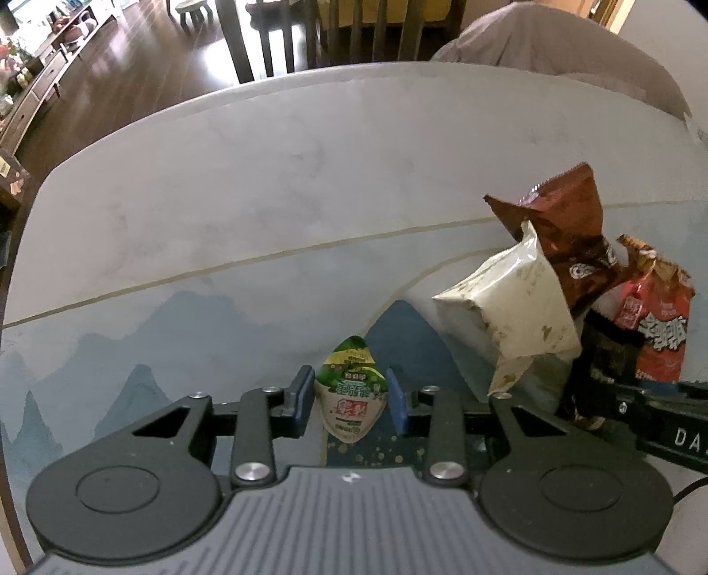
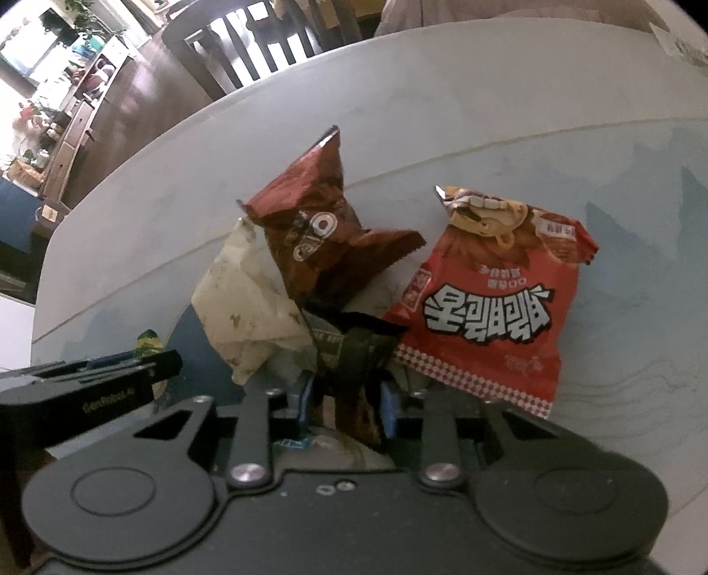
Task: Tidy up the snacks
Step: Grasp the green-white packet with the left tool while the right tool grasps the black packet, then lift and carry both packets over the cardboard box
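Note:
In the left wrist view a small green and white snack packet [image 1: 352,385] stands upright on the table, and my left gripper [image 1: 352,400] is shut on it, a blue pad pressing each side. My right gripper [image 2: 347,407] is shut on a dark crumpled packet [image 2: 354,349] at the near edge of a pile. That pile holds a brown packet [image 2: 309,221], a white packet [image 2: 243,300] and a red packet [image 2: 486,309] with bold white lettering. From the left wrist the same pile sits to the right: brown packet [image 1: 562,221], white packet [image 1: 513,300].
The pale table [image 1: 265,177] has a blue mountain print and a rounded far edge. Dark wooden chairs [image 1: 274,40] stand behind it, and a person in grey [image 1: 553,44] sits at the far right. Bare tabletop lies left of the green packet.

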`<state>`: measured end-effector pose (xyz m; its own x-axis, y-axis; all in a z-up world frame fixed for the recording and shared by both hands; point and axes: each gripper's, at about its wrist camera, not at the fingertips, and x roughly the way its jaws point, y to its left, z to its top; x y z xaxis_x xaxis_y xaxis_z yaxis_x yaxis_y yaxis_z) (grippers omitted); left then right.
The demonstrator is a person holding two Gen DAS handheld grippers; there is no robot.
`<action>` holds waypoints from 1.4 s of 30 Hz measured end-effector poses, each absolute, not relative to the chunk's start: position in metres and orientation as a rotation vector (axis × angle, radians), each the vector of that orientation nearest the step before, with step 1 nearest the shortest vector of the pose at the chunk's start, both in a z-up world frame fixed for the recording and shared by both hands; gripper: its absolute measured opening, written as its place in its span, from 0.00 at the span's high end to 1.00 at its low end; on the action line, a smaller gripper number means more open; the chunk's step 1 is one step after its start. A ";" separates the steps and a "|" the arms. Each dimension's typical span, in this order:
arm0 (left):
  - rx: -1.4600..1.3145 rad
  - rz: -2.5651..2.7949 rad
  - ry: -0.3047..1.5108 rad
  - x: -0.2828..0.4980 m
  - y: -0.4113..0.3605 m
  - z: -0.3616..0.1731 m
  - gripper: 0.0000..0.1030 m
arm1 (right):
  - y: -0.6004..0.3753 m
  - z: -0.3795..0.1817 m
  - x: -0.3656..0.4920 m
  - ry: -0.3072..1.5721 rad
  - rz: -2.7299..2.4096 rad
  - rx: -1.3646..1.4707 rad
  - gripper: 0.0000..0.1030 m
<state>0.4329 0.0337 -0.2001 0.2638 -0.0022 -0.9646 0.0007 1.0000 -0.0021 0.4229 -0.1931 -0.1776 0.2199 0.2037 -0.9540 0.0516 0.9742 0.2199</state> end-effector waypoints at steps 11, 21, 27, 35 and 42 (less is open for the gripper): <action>-0.021 -0.010 1.256 0.407 0.045 -0.149 0.67 | -0.201 -0.138 0.406 1.299 0.162 0.212 0.73; -0.032 -0.016 1.155 0.375 0.061 -0.085 0.67 | -0.198 -0.082 0.380 1.220 0.244 0.204 0.73; -0.025 -0.017 1.081 0.345 0.068 -0.036 0.67 | -0.187 -0.044 0.353 1.158 0.304 0.200 0.73; 0.017 -0.022 1.038 0.299 0.068 0.007 0.67 | -0.176 -0.008 0.317 1.101 0.368 0.174 0.73; 0.036 -0.044 1.062 0.258 0.066 0.016 0.67 | -0.170 0.001 0.283 1.099 0.390 0.143 0.73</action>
<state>0.2580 0.0658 0.0164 0.4863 -0.0184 -0.8736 0.0534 0.9985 0.0087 0.2826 -0.1698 0.0013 0.3948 0.3766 -0.8380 -0.2367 0.9230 0.3033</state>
